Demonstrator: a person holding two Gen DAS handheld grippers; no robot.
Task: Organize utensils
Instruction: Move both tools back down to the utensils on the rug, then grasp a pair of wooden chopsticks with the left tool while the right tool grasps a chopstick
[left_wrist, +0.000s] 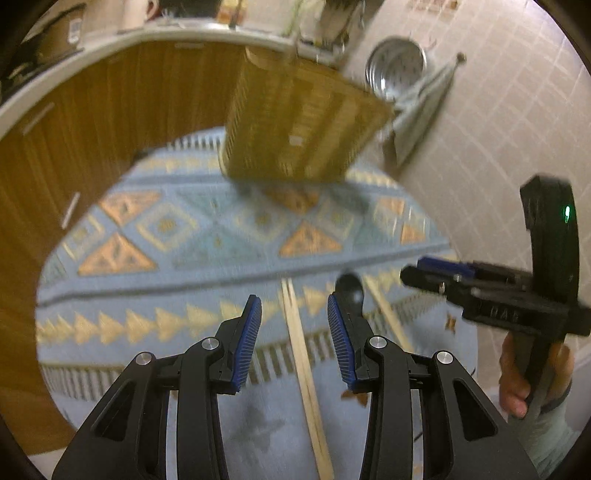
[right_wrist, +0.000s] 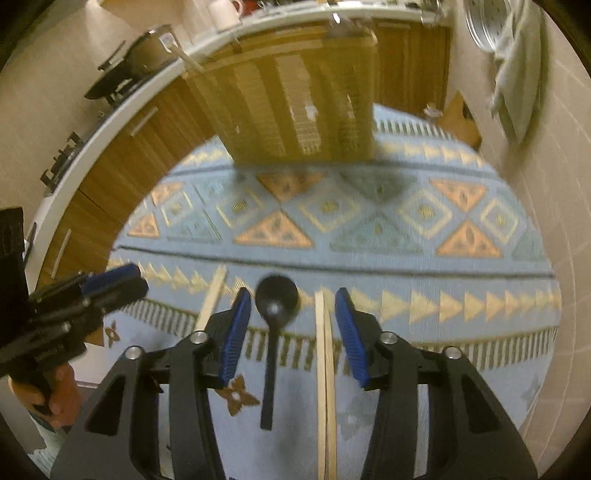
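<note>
A woven bamboo utensil holder (left_wrist: 299, 122) stands at the far side of a blue patterned cloth (left_wrist: 221, 236); it also shows in the right wrist view (right_wrist: 295, 99). My left gripper (left_wrist: 294, 310) is open and empty above a pair of wooden chopsticks (left_wrist: 303, 365). A black spoon (left_wrist: 351, 290) lies just right of it. My right gripper (right_wrist: 292, 308) is open and empty above the black spoon (right_wrist: 275, 321) and a second pair of chopsticks (right_wrist: 325, 369). Another chopstick pair (right_wrist: 212, 299) lies to the left.
The other gripper shows at the right of the left wrist view (left_wrist: 480, 291) and at the left of the right wrist view (right_wrist: 81, 299). Wooden cabinets (left_wrist: 92, 122) stand behind the cloth. A tiled wall (left_wrist: 498, 122) with a metal bowl (left_wrist: 397, 66) and towel is on the right.
</note>
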